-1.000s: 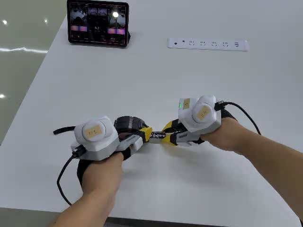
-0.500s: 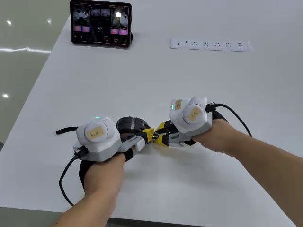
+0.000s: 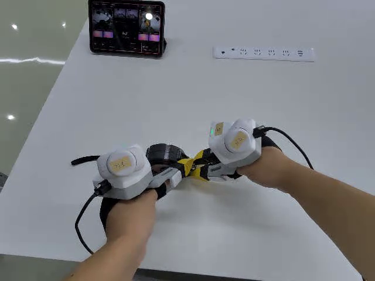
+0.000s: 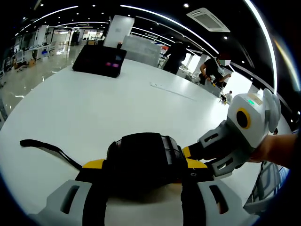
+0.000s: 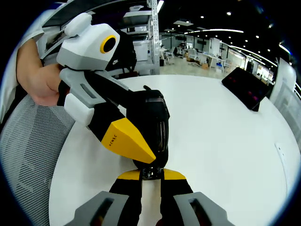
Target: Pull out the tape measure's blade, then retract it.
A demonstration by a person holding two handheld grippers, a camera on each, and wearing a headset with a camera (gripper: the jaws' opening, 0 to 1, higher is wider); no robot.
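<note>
On a white workbench (image 3: 246,93), near its front edge, a person's two hand-held grippers meet nose to nose at a black tape measure (image 3: 163,154). The left gripper (image 3: 171,168), held in the left hand (image 3: 126,213), has its yellow-tipped jaws clamped on either side of the tape measure's case; the case sits low at the bench, though whether it rests on the surface cannot be told. The right gripper (image 3: 200,166), in the right hand (image 3: 263,167), points at the case from the person's right. Its jaws are pressed together on the blade tip (image 5: 153,173), which sits just at the mouth of the case, so the two grippers' noses are almost touching. A black wrist strap (image 4: 44,147) trails from the case across the bench to the person's left. A black cable (image 3: 82,225) loops down from the left gripper, and another (image 3: 293,143) runs back from the right one. A tablet (image 3: 126,26) with a lit screen stands propped at the far left corner, and a white power strip (image 3: 263,53) lies along the far side, both well apart from the work. A grey mesh chair back (image 5: 28,155) shows behind the left hand in the right gripper view
</note>
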